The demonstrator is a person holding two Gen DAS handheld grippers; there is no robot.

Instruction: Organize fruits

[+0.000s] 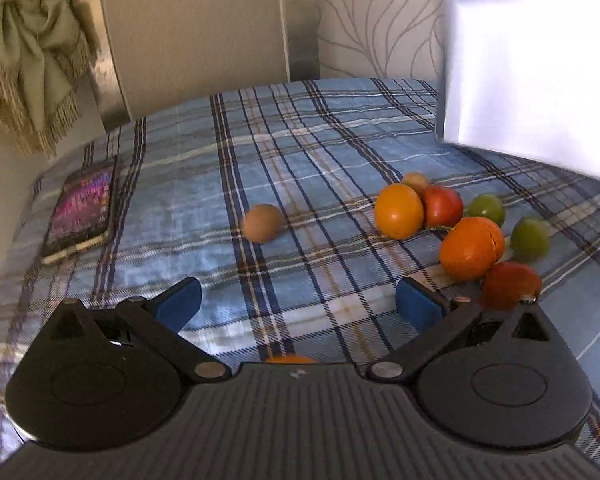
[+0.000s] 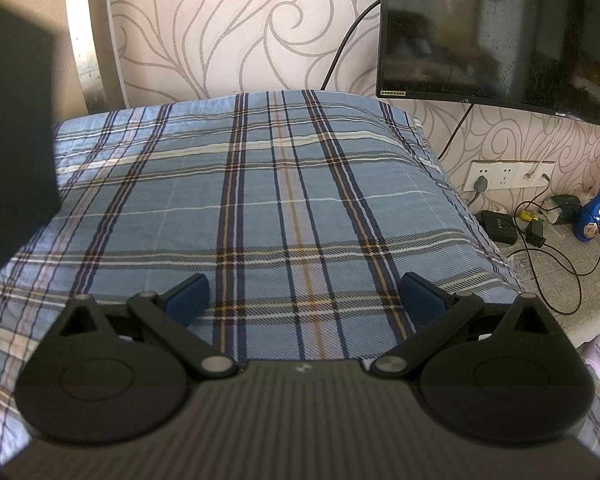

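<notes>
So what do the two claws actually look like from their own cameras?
The two look identical: the left claw and right claw each have a ribbed black body, two round black hubs, black linkage arms with silver pivot pins, and blue finger pads. No cables or sleeves show.

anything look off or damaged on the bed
The big orange near the left tool shows a dark crack down its peel, so it looks split. A phone lies lit among the task area, and one brown fruit sits apart from the cluster.
</notes>
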